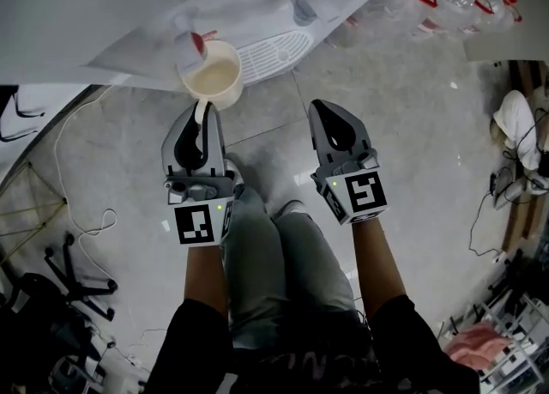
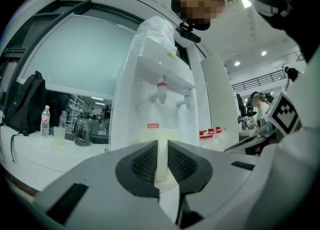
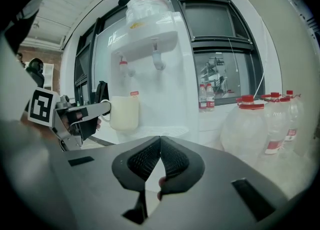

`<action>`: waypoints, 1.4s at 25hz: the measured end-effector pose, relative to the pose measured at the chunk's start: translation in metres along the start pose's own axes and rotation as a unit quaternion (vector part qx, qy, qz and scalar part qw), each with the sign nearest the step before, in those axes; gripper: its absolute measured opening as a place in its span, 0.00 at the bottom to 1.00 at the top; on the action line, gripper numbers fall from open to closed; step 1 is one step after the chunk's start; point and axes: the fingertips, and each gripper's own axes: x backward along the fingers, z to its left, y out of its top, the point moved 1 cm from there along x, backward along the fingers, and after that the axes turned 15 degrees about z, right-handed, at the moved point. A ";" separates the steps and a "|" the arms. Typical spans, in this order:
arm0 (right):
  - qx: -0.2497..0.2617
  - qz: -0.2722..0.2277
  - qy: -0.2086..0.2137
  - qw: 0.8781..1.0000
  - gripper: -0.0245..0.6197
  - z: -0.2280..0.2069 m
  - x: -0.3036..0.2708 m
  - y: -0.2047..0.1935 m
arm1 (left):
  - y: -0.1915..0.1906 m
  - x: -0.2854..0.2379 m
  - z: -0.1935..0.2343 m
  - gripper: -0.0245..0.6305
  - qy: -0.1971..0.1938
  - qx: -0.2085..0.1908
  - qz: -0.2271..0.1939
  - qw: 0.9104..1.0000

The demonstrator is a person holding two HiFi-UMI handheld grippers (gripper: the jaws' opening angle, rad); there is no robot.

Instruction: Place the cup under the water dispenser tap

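Left tongs [image 1: 202, 109] clamped on the cup's handle [image 1: 201, 114]. The left gripper view has that cream strip pinched between the pads, jaws almost closed bc the handle's thin. Holding by the handle keeps the tongs out from under the spout and the cup [image 1: 214, 75] upright, mouth up.

Cup's position: directly below the red tap [image 1: 190, 47] of the water dispenser [image 3: 165, 73], over the left end of the drip tray grille [image 1: 274, 53]. In the right gripper view the cup base sits right at tray level. Can't tell if it's touching down or just hovering above. Cup looks empty from the head view.

Right tongs [image 1: 322, 113] closed, pads together, nothing between them. They're held off to the side, w/ the grey tap [image 1: 302, 8] ahead of them, well clear of the cup. Looks like a spare hand staying out of the way.

My read: placement's nearly done. What's left is prob. settling the base flat on the grille, then letting go of the handle w/o dragging it. Risk is the cup tipping if the release is uneven, since the grip is off-centre.

Big water bottles [image 3: 250, 124] w/ red caps stand on the floor right of the dispenser, not involved.
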 end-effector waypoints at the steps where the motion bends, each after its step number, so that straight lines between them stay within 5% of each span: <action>1: 0.002 -0.005 0.001 1.000 0.06 -0.001 -0.003 0.001 | -0.002 -0.001 0.000 0.11 -0.001 0.000 -0.001 1.000; 35: -0.016 0.018 0.001 1.000 0.06 0.000 -0.018 -0.017 | -0.035 -0.015 0.007 0.17 -0.034 0.022 0.033 0.999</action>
